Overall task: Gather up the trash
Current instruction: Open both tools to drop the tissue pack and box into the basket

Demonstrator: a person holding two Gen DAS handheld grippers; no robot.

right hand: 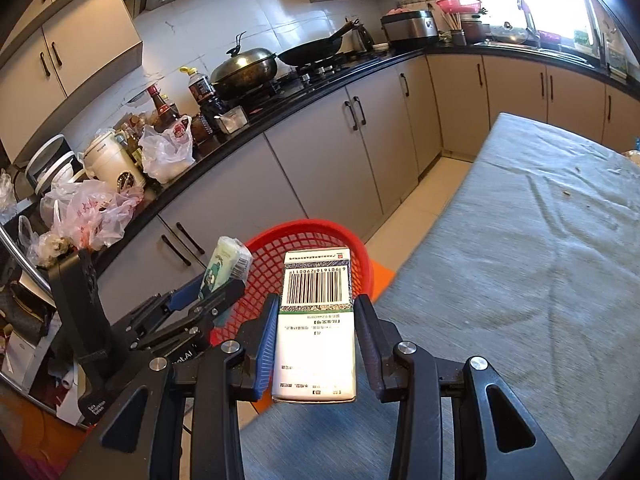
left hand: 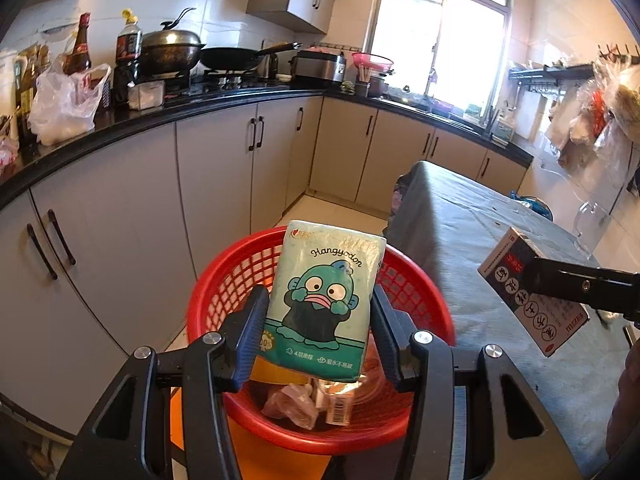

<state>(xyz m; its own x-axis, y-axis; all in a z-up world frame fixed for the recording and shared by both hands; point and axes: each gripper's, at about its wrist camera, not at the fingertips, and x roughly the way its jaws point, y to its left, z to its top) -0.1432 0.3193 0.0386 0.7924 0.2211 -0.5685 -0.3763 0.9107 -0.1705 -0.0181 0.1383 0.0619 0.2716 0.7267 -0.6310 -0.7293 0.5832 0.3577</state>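
Observation:
My left gripper [left hand: 320, 304] is shut on a teal tissue pack [left hand: 324, 300] printed with a cartoon fish, held upright over a red mesh basket [left hand: 224, 280]. Crumpled wrappers [left hand: 296, 402] lie in the basket's bottom. My right gripper [right hand: 316, 316] is shut on a white carton [right hand: 316, 336] with a barcode, held over the table's near edge just short of the basket [right hand: 320, 236]. The same carton [left hand: 532, 292] shows at the right in the left wrist view. In the right wrist view the left gripper [right hand: 222, 286] with the tissue pack [right hand: 224, 266] is at the basket's left rim.
A table under a grey-green cloth [right hand: 520, 260] stretches to the right of the basket. Grey cabinets [left hand: 216, 168] under a black counter [left hand: 120, 120] run along the left, crowded with bottles, woks and plastic bags [right hand: 96, 212]. An orange stool [right hand: 380, 276] sits under the basket.

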